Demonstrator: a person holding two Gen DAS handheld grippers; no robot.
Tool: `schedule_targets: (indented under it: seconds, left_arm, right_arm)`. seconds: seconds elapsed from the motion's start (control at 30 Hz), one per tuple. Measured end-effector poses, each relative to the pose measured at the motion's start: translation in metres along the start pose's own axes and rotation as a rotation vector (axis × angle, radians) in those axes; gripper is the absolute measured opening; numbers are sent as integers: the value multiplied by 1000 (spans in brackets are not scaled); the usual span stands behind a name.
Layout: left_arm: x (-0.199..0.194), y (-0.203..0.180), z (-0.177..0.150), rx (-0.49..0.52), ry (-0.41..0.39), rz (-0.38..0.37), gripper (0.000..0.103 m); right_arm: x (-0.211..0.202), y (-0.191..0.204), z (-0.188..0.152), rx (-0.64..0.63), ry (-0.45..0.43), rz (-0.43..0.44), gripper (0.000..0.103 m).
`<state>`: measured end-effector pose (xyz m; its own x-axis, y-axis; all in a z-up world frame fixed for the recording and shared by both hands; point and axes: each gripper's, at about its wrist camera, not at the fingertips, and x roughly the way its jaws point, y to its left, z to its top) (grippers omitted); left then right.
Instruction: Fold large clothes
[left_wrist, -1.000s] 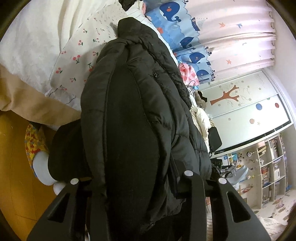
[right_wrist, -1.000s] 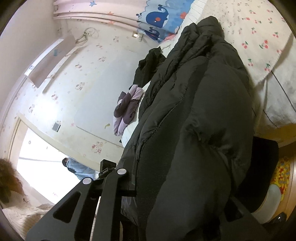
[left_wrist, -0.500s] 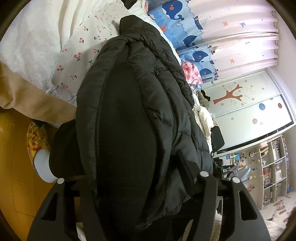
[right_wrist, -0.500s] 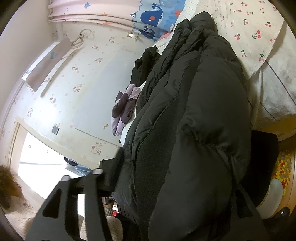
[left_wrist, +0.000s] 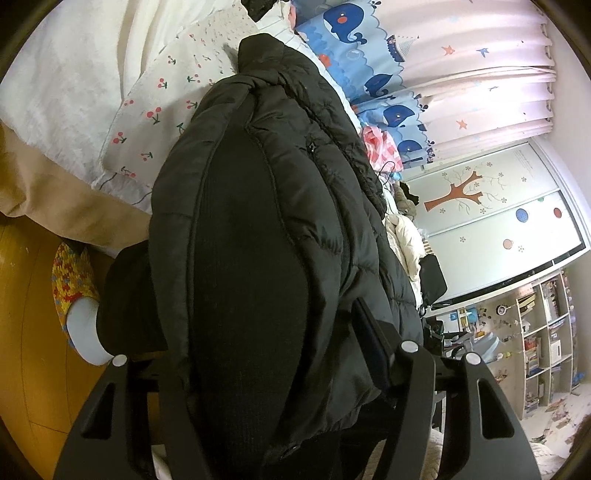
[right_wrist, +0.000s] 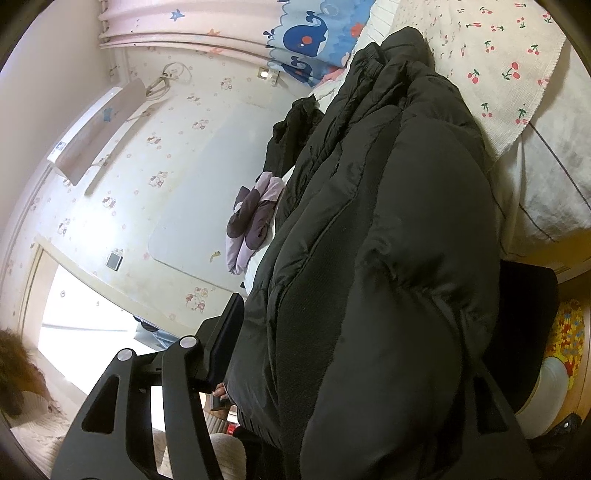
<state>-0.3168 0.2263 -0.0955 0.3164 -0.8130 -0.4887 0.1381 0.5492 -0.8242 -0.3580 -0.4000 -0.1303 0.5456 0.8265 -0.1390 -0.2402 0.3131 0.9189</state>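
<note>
From the left wrist, the left claw (left_wrist: 273, 373) has let its jaws spread from a tight pinch a second ago, and the black puffer jacket (left_wrist: 266, 229) now bulges loosely between them, running off toward 12 o'clock along the bed (left_wrist: 66, 88). From the right wrist, the right claw (right_wrist: 354, 354) has spread likewise, its 9 o'clock finger standing just clear of the jacket. I take it the fold is laid and released.

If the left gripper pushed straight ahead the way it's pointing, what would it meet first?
The black puffer jacket: its bulk sits between the left gripper's open fingers and fills the way ahead. Beyond it lies the cherry-print bedding, though depth is hard to judge.
</note>
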Motion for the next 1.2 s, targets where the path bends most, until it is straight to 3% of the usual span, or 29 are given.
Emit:
schedule_targets:
  seconds: [0.2, 0.23, 0.27, 0.3, 0.4, 0.5, 0.57, 0.67, 0.7, 0.77, 0.83, 0.93, 0.97, 1.0, 1.07, 1.1, 1.2]
  left_arm:
    - [-1, -4, -2, 18, -9, 2, 60]
    - [-2, -5, -2, 20, -15, 5, 55]
    - [-3, -5, -1, 21, -22, 6, 44]
    - [-5, -6, 0, 28, -27, 10, 40]
    - [-14, -15, 0, 51, -63, -18, 27]
    - [-31, -30, -1, 86, -111, -98, 24]
    - [-37, -37, -1, 111, -115, -109, 24]
    - [-27, -30, 0, 111, -52, -53, 25]
    - [-23, -25, -1, 97, -32, -30, 29]
    - [-10, -10, -4, 52, 8, 17, 66]
    - [-3, 2, -7, 14, 7, 45, 72]
    - [4, 10, -8, -25, -1, 10, 72]
    - [4, 8, -8, -17, -12, 13, 72]
    - [3, 7, -7, -8, -22, 14, 70]
    - [0, 3, -4, 8, -36, 0, 40]
    - [-3, -2, -2, 21, -44, -4, 36]
    - [-12, -15, -1, 71, -74, 2, 24]
  right_arm:
    - [1, 4, -1, -18, -7, -6, 56]
    - [0, 5, -1, -25, -13, -10, 56]
    - [0, 6, 0, -31, -15, -8, 47]
    - [0, 9, 1, -47, -18, -11, 33]
    - [-5, 20, 7, -86, -41, -6, 15]
    - [-10, 40, 14, -129, -61, 54, 11]
    - [-12, 46, 17, -148, -59, 53, 11]
    - [-9, 38, 19, -122, -20, -8, 19]
    - [-8, 29, 18, -86, -2, -34, 42]
    - [-9, 17, 13, -24, -2, -81, 80]
    - [-8, 7, 5, 9, 3, -90, 82]
    - [-5, 2, 0, 13, 4, -58, 82]
    - [-4, 3, 0, 1, 6, -52, 76]
    - [-1, 6, 1, -15, 9, -44, 62]
    - [1, 12, 5, -42, 2, -44, 41]
    - [-2, 15, 8, -54, -14, -42, 28]
    - [-5, 28, 13, -87, -47, -29, 15]
